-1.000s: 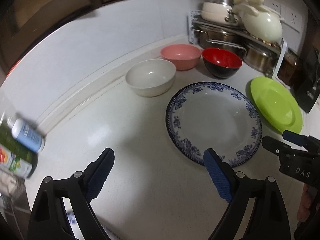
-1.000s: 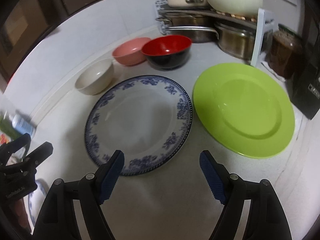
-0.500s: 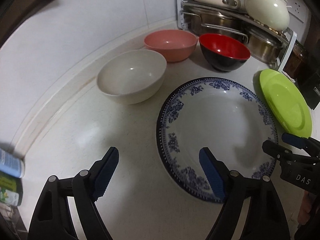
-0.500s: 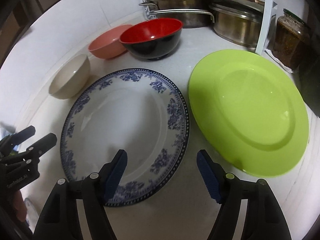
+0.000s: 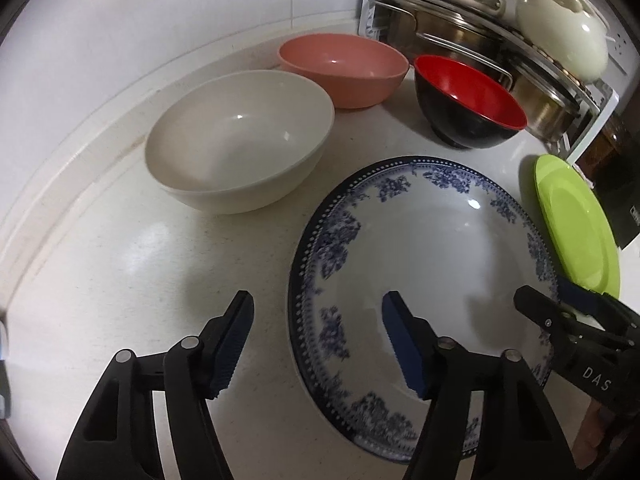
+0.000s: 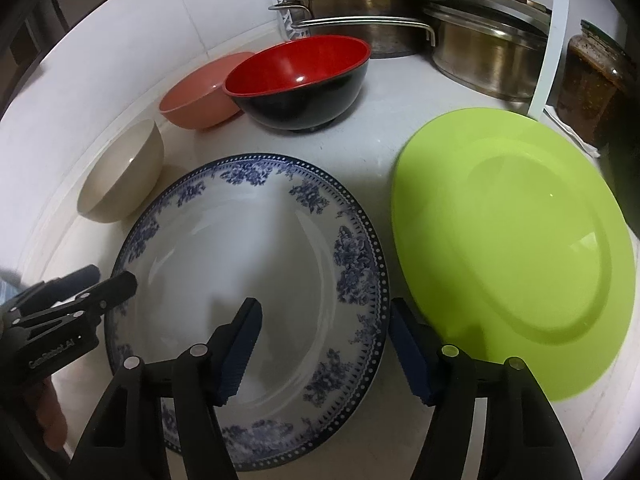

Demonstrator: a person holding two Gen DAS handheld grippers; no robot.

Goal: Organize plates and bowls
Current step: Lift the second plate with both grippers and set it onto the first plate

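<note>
Both grippers, left (image 5: 316, 336) & right (image 6: 324, 344), fingers apart, straddling blue-white plate (image 6: 248, 264) rim.

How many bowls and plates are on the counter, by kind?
Bowls: 3: cream bowl, pink bowl, red-and-black bowl.
Plates: 2: blue-patterned plate, green plate.
Total: 5

Far ahead of the fingers a white rack (image 5: 370, 8) held steel pots (image 6: 486, 54) below and cream lidded pots (image 5: 560, 38) above, while a dark-filled glass jar (image 6: 592, 84) stood to the rack's right on the pale countertop (image 5: 120, 280) below a white tiled wall (image 5: 160, 28).
</note>
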